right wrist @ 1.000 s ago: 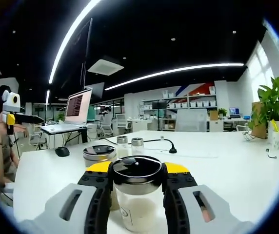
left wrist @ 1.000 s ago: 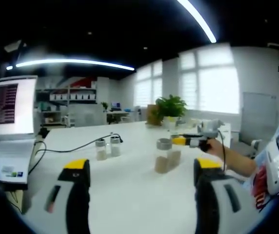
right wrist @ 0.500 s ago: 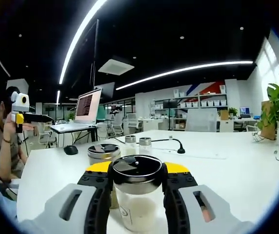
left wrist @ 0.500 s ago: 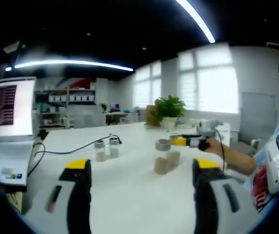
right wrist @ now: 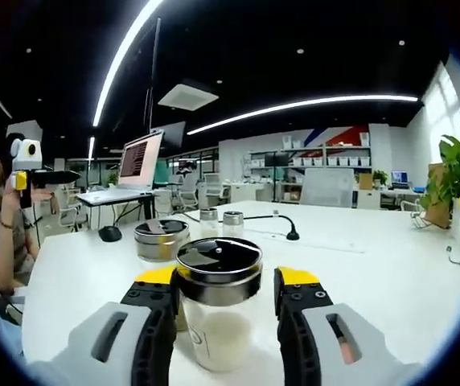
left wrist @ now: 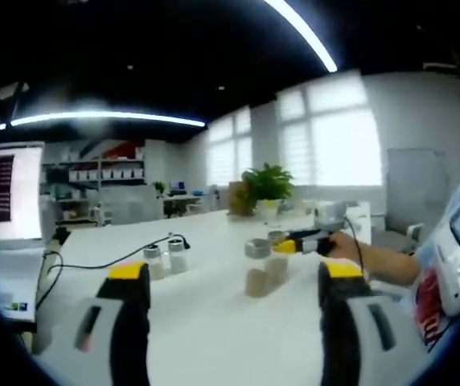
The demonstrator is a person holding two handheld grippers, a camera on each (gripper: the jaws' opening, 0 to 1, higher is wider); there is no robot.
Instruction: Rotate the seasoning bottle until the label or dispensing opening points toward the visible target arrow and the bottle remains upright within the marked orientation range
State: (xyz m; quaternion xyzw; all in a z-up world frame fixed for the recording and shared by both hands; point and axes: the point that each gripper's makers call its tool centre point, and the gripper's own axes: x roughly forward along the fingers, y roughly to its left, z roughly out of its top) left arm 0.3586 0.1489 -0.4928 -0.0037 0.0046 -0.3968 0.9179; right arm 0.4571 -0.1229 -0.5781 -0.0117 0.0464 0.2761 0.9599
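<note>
A glass seasoning bottle (right wrist: 217, 310) with a black lid in a steel band and pale contents stands upright on the white table (right wrist: 383, 281), between the jaws of my right gripper (right wrist: 227, 277). The jaws stand open, and a narrow gap shows on the right side of the lid. A second bottle (right wrist: 159, 239) with a grey lid stands just behind it to the left. In the left gripper view both bottles (left wrist: 256, 269) sit mid-table with the right gripper (left wrist: 288, 245) at them. My left gripper (left wrist: 234, 272) hangs open above the table with nothing in it.
Two small shakers (right wrist: 219, 224) stand farther back beside a black cable (right wrist: 272, 223). An open laptop (right wrist: 137, 165) and a mouse (right wrist: 109, 233) sit at the far left end. A potted plant (right wrist: 455, 181) is at the right. A person's hand holds the left gripper (right wrist: 67, 174).
The right gripper's jaws have spread apart and let go of the bottle's lid. Both cameras have shifted a little; the left gripper stays open.
</note>
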